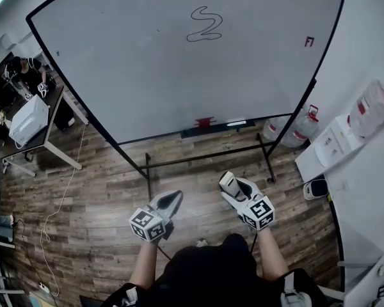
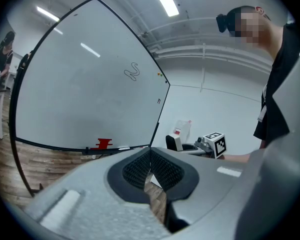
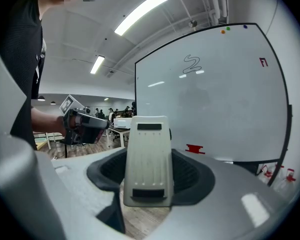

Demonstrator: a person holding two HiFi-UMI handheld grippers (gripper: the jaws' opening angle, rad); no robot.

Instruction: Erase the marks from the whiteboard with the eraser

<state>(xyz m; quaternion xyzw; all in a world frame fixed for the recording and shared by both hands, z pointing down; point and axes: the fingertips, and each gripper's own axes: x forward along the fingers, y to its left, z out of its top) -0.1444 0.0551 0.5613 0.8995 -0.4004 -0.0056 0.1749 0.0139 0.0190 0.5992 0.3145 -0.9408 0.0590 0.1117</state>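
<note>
Wood floor carries whiteboard stand at centre. Desk at 9 o'clock, water jugs at 3.

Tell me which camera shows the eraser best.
The right gripper view: the eraser stands large, clamped between the jaws. The head view shows it small from above; the left gripper view, small and distant.

Whiteboard upright; black squiggle near top, small red mark at right. Cream eraser upright, clamped in right hand-held gripper.
</note>
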